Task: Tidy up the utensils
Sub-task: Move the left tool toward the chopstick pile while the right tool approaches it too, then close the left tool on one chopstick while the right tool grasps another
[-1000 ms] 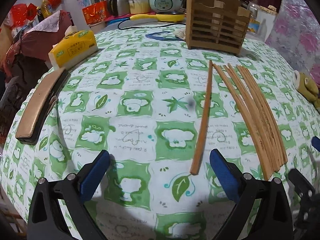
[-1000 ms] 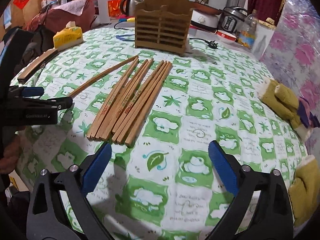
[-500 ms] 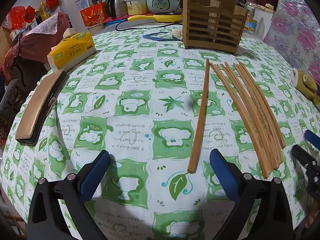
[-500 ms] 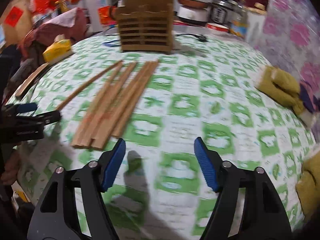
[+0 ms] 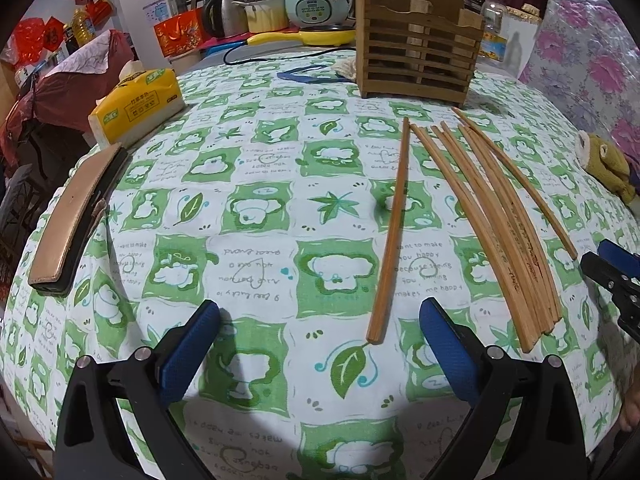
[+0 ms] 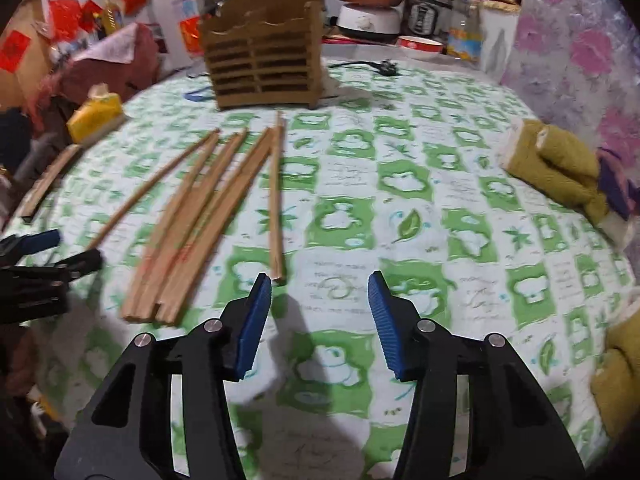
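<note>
Several wooden chopsticks (image 5: 500, 232) lie side by side on the green-patterned tablecloth (image 5: 248, 264), and a single chopstick (image 5: 390, 236) lies apart to their left. The slatted wooden utensil holder (image 5: 416, 52) stands at the far edge. My left gripper (image 5: 320, 320) hangs open over bare cloth, with the single chopstick's near end just ahead of its right finger. In the right wrist view the bundle (image 6: 192, 232) lies left of one separated chopstick (image 6: 276, 200), whose near end sits by the left fingertip. My right gripper (image 6: 318, 284) is closing with nothing between its jaws. The holder (image 6: 264, 64) stands beyond.
A yellow tissue pack (image 5: 136, 108) and a brown flat case (image 5: 72, 216) lie at the table's left edge. Mustard plush mittens (image 6: 560, 168) lie at the right. Kitchen appliances and a cable crowd the area behind the holder. The left gripper (image 6: 36, 264) shows at the left edge.
The right gripper's jaws have narrowed and it has shifted along the table. One chopstick now lies apart from the right side of the bundle. The left gripper has held still.
</note>
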### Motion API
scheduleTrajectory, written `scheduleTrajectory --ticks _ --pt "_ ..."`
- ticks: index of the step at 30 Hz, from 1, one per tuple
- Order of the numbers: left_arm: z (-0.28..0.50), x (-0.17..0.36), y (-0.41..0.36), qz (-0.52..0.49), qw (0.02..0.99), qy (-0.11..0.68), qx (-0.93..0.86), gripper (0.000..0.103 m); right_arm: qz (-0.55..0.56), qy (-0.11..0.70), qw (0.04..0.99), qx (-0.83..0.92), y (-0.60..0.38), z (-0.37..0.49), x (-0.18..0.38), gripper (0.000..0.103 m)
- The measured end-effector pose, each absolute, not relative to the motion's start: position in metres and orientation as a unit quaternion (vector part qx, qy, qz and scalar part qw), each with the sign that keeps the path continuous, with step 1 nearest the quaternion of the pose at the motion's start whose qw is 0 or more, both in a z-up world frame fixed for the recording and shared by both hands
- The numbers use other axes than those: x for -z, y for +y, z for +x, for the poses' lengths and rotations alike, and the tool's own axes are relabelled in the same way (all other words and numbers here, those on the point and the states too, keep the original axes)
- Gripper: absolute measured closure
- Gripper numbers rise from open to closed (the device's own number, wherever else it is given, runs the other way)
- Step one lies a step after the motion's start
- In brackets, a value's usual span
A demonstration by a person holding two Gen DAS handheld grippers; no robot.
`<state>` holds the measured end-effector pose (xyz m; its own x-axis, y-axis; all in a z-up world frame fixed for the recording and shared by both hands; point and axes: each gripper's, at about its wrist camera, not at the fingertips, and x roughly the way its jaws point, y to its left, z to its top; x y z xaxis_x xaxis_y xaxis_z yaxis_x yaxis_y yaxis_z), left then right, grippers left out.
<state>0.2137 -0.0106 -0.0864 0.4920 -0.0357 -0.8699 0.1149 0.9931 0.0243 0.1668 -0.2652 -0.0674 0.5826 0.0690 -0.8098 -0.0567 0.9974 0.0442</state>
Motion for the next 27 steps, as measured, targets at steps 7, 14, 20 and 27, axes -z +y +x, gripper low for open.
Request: scheduleTrajectory --ticks 7,14,20,27 --pt "0.201 0.080 -0.025 0.070 0.877 0.467 0.086 0.017 -0.026 0.435 0.898 -0.052 -0.251 0.166 0.062 0.053" --pt "0.198 0.082 -0.024 0.055 0.876 0.464 0.119 0.059 -0.016 0.435 0.898 -0.055 -0.255 0.172 0.063 0.053" --pt "0.190 0.081 -0.024 0.056 0.880 0.454 0.124 0.075 -0.033 0.435 0.898 -0.061 -0.247 0.173 0.064 0.053" --pt "0.177 0.082 -0.025 0.059 0.891 0.434 0.120 0.076 -0.041 0.446 0.892 -0.065 -0.241 0.181 0.070 0.065"
